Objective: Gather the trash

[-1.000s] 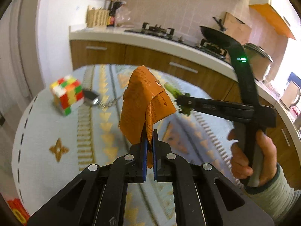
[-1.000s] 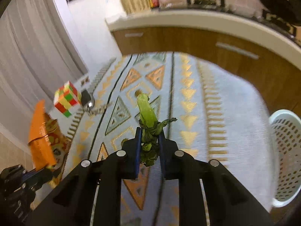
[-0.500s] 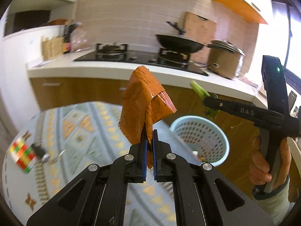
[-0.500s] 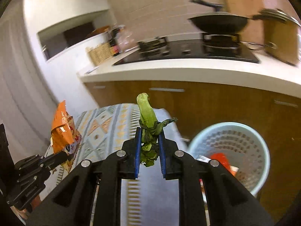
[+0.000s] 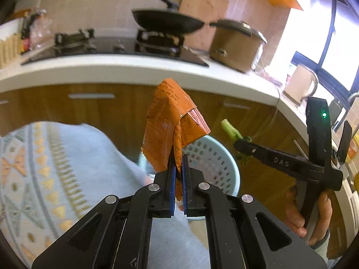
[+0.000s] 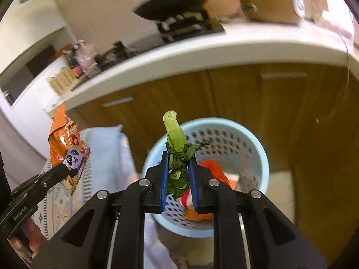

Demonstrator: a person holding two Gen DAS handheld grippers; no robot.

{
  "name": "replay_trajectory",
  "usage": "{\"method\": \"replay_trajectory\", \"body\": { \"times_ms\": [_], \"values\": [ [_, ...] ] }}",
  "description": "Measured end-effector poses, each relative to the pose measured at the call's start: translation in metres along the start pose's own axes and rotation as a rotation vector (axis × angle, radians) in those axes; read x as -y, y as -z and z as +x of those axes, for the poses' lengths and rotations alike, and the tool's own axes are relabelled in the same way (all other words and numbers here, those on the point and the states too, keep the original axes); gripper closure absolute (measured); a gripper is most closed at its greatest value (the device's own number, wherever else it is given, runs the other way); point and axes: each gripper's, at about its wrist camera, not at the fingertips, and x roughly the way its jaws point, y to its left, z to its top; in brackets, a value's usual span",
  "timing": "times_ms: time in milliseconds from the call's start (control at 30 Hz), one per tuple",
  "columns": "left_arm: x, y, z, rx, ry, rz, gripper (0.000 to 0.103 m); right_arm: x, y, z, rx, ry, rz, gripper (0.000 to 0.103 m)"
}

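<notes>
Right now my left claw (image 5: 177,172) is clamped on an orange snack wrapper (image 5: 171,125), its blue pads (image 5: 171,188) pinching the crumpled lower edge so the bag stands up toward twelve o'clock. My right claw (image 6: 178,170) is clamped on a wilted green vegetable stalk (image 6: 176,141), pale stem end up, dark leaves squeezed between the pads. In the left wrist view that right claw (image 5: 241,151) comes in from three o'clock with the stalk (image 5: 231,130) at its tip, near the wrapper but apart from it.

A pale blue perforated basket (image 6: 253,148) sits on the floor straight ahead of the right claw, directly behind the stalk; red and orange litter (image 6: 214,170) lies inside it. From the left wrist, the wrapper itself covers part of the basket (image 5: 215,157). At nine o'clock lies a patterned rug (image 5: 44,161). Behind the basket run wooden cabinet doors (image 6: 246,89) under a white surface (image 5: 134,67) at twelve o'clock, carrying a black pan (image 5: 167,21) on a hob and a lidded pot (image 5: 235,42). Much of this background is blurred.
</notes>
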Motion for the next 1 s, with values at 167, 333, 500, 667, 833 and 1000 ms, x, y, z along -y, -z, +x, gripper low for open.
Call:
{"method": "replay_trajectory", "body": {
  "times_ms": [167, 333, 500, 667, 833, 1000],
  "values": [
    [0.005, 0.005, 0.037, -0.080, 0.050, -0.028, 0.094, 0.023, 0.004, 0.024, -0.064, 0.039, 0.051, 0.086],
    [0.004, 0.008, 0.047, -0.084, 0.020, -0.031, 0.055, 0.034, 0.005, 0.029, -0.075, 0.035, 0.086, 0.062],
    [0.001, 0.010, 0.037, -0.067, 0.022, -0.034, 0.052, 0.032, 0.007, 0.024, -0.054, 0.024, 0.074, 0.058],
    [-0.002, 0.014, 0.015, -0.005, 0.024, -0.044, 0.040, 0.015, 0.010, 0.004, 0.004, 0.013, 0.017, 0.054],
    [-0.002, 0.024, -0.017, 0.089, -0.048, -0.047, 0.033, -0.017, 0.017, -0.023, 0.103, 0.031, -0.087, 0.047],
    [0.000, 0.041, -0.062, 0.258, -0.159, -0.028, 0.024, -0.048, 0.029, -0.046, 0.210, 0.044, -0.179, 0.040]
  ]
}}
